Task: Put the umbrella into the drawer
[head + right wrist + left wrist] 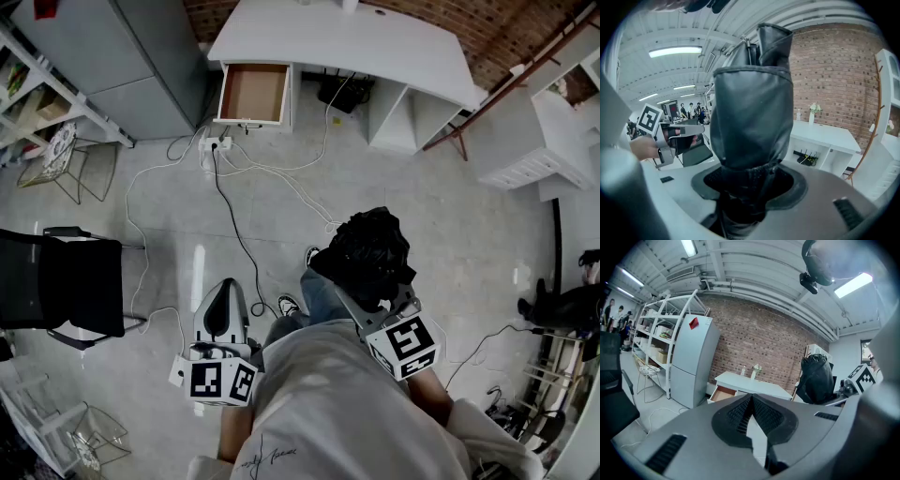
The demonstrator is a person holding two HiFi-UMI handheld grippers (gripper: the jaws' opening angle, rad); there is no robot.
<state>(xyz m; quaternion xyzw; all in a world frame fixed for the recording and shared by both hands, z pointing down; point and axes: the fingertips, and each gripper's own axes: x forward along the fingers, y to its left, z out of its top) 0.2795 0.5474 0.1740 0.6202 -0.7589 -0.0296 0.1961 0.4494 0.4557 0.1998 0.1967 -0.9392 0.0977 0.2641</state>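
White T-shirt (347, 403), blue jeans (323, 295), grey left tool (227, 286)

The floor (422, 216) up to the open drawer (253, 94) is passable, crossed only by loose cables (230, 202). A black chair (70, 281) stands at left. A grey cabinet (141, 56) flanks the drawer.

Loft-style lab: brick wall (759, 348), metal shelving (656, 329), floor cables (232, 228).

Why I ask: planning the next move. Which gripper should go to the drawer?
Right. The right gripper is shut on the umbrella; the left gripper is shut, empty. The drawer stands open ahead.
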